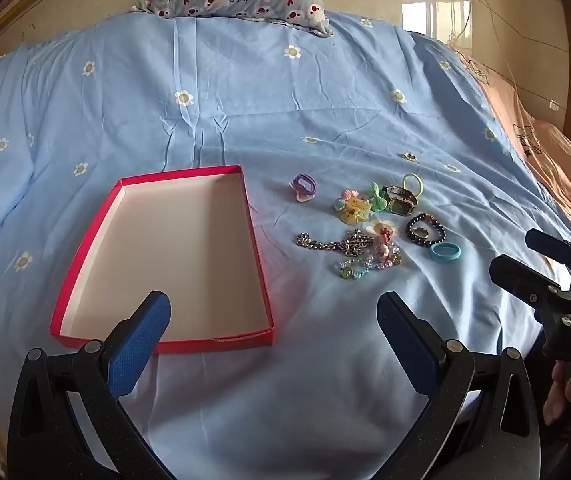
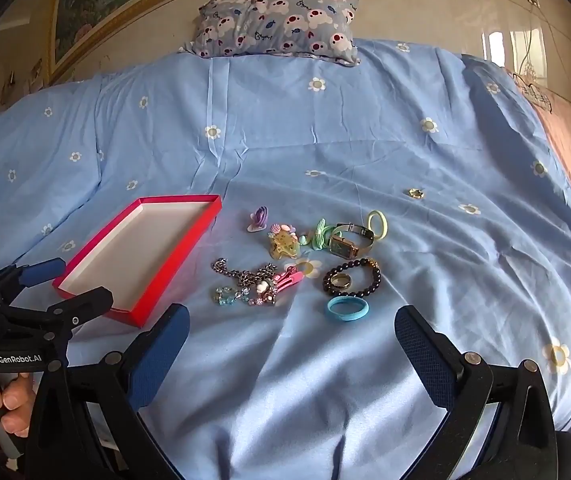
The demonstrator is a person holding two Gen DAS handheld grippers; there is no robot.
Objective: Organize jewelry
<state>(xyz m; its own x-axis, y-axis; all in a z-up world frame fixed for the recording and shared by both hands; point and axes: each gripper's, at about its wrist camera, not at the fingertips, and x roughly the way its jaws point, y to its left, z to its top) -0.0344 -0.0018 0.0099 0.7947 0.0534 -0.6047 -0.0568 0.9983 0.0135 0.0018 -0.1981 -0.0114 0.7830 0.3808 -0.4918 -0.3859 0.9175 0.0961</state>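
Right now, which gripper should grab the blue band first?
Probably the right gripper: it is open, and the blue band lies just ahead of it. The left gripper sits nearer the red box.

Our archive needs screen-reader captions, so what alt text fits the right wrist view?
A cluster of jewelry lies on a blue flowered bedsheet beside an empty red tray, ahead of the open, empty right gripper. One small ring sits apart, farther back; the left gripper shows at the left edge.
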